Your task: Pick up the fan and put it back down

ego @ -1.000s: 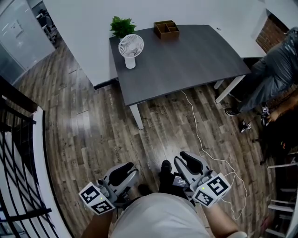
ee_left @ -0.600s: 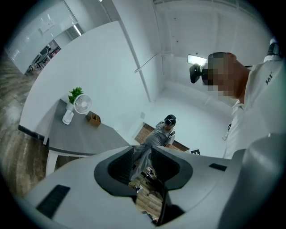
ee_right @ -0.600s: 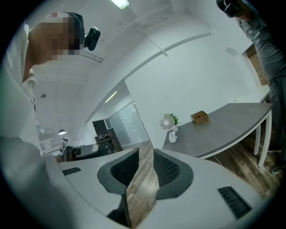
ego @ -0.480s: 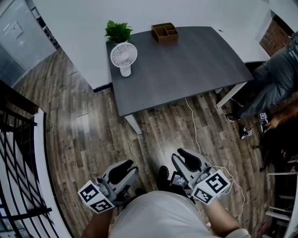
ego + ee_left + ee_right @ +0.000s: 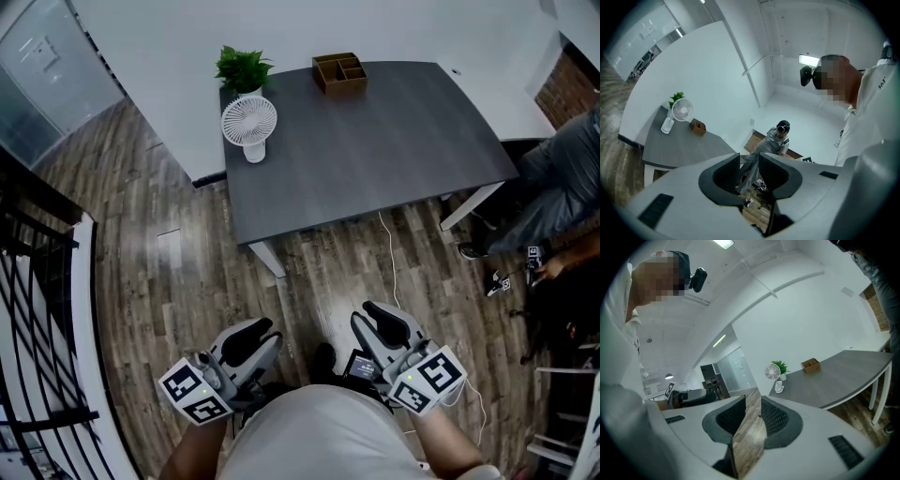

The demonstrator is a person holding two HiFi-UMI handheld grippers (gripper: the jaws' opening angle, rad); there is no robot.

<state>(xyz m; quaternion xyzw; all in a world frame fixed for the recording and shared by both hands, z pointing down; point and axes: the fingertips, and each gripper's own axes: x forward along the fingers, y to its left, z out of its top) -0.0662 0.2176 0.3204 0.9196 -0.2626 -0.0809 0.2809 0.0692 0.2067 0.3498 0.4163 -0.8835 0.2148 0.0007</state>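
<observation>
A small white fan [image 5: 249,125] stands upright on the far left corner of the dark grey table [image 5: 375,141]. It also shows far off in the left gripper view as the fan [image 5: 680,111] and in the right gripper view as the fan [image 5: 773,372]. Both grippers are held close to my body over the wooden floor, well short of the table. My left gripper [image 5: 265,336] is open with nothing between its jaws, as the left gripper [image 5: 749,161] shows. My right gripper [image 5: 367,317] is open and empty too, seen as the right gripper [image 5: 753,404].
A potted green plant [image 5: 242,67] stands just behind the fan, and a brown wooden organiser box [image 5: 341,72] sits at the table's far edge. A person [image 5: 562,187] sits at the right. A black railing [image 5: 37,309] runs along the left. A white cable [image 5: 394,272] lies on the floor.
The table and fan have slid lower in the head view, nearer to my grippers. Both grippers keep the same pose and jaw gap.
</observation>
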